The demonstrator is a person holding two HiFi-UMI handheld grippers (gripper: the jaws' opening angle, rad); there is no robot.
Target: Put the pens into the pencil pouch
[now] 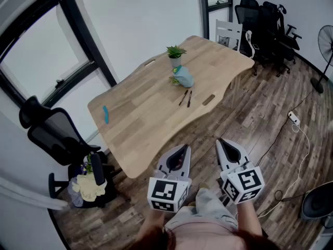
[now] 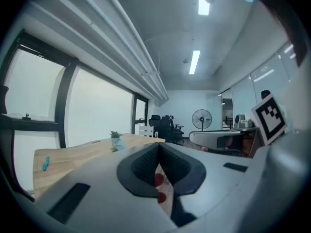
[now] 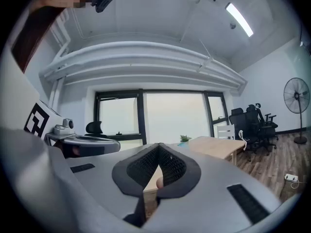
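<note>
1. Currently no part of the task is complete: both pens (image 1: 183, 98) lie on the wooden table (image 1: 140, 124), near the pencil pouch (image 1: 183, 77) and outside it.
2. Left gripper (image 1: 180, 152): jaws pressed together, nothing between them. Right gripper (image 1: 223, 146): jaws pressed together, likewise empty.
3. Both grippers are held off the table's near edge, well apart from the pens.
4. Remaining work, as judged: approach, pick up each pen, and insert it into the pouch. Whether the pouch is unzipped cannot be determined from here.
5. Surroundings: a potted plant (image 1: 176, 54) stands just behind the pouch; a small teal object (image 1: 105, 114) lies well apart, toward the table's left end; an office chair (image 1: 54, 134) stands at the left.
6. Obstructions: none between grippers and pens. The plant's closeness to the pouch is the one likely knock hazard.
</note>
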